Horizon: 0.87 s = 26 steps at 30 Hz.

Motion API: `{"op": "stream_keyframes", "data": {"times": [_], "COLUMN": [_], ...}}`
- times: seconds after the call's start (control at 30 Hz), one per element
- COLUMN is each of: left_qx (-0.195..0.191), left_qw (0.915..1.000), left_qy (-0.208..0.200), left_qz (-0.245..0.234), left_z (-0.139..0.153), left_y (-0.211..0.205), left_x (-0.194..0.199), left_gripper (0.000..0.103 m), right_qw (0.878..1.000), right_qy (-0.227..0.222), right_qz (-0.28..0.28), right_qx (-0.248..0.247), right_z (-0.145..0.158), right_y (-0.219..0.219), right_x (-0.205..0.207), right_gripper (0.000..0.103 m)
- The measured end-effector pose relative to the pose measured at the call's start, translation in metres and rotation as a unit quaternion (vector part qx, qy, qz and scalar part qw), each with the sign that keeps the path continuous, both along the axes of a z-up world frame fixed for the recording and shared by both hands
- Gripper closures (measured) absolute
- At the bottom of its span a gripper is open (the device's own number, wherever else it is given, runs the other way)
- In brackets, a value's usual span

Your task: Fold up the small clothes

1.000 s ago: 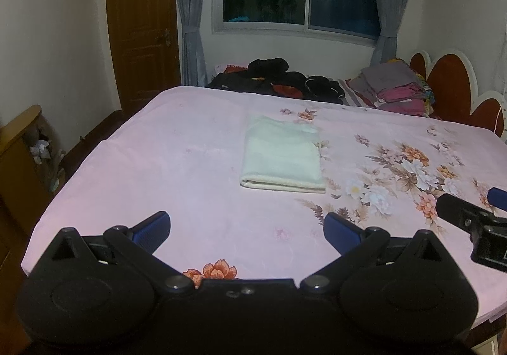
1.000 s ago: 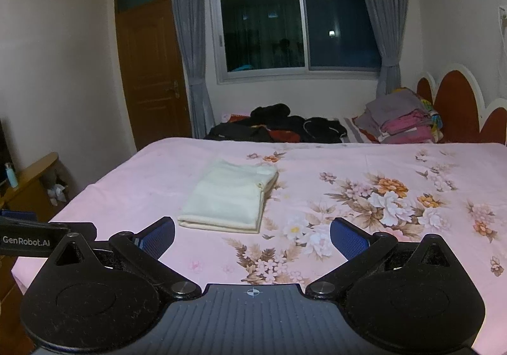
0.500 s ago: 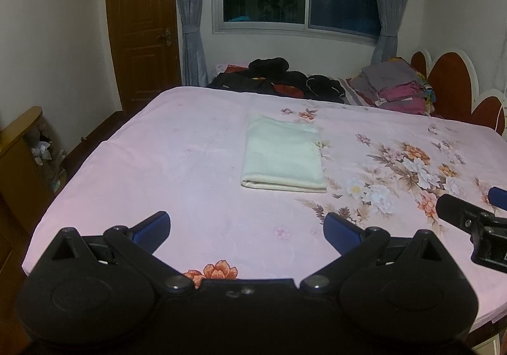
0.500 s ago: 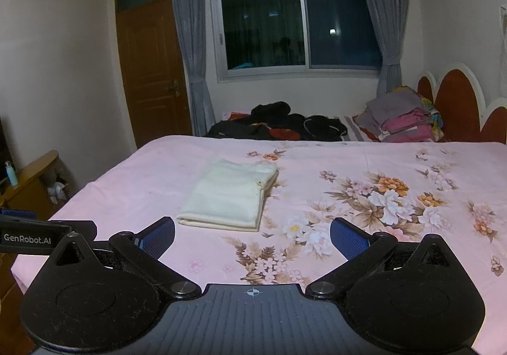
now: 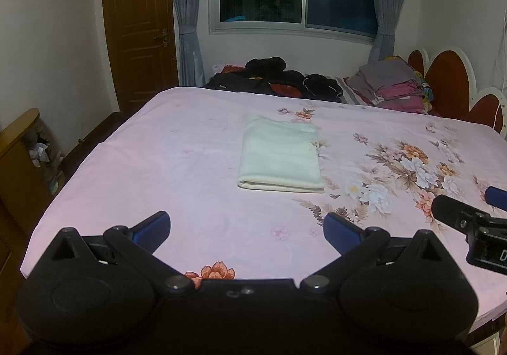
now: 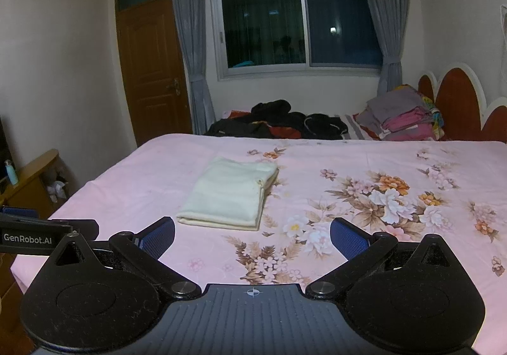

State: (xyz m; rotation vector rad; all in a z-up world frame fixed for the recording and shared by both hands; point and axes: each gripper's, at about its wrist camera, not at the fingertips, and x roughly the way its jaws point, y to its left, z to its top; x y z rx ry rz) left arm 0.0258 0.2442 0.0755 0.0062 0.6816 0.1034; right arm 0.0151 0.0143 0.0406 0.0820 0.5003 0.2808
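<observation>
Bed, pink floral sheet, fills both views. Almost nothing has changed over the last second: both cameras have crept a touch, the scene otherwise reads the same.

Dark clothes pile and a stack of folded laundry sit beyond the bed's far edge, unmoved.

Cream garment, the task's thing, lies folded into a neat rectangle around the middle of the bed, a little toward the far edge, same place and shape as before.

Left gripper and right gripper hover over the near edge, well apart from the garment, fingers spread wide, nothing between them.

Judgement: this piece looks finished; the stillness suggests a pause between items, or the end.
</observation>
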Motion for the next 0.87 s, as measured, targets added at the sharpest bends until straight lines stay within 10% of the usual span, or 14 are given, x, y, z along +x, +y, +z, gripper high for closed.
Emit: {"op": "stream_keyframes", "data": {"times": [0.87], "left_qx": [-0.007], "left_qw": [0.9995], "left_qy": [0.003], "left_qz": [-0.03], "left_z": [-0.019], "left_y": [0.004], "left_x": [0.046], "left_gripper": [0.0], "right_qw": [0.999], "right_qy": [0.033], "right_qz": [-0.017], "right_qx": [0.001], "right_z": [-0.023], "right_y": [-0.008], "right_x": [0.032], "right_gripper": [0.0]}}
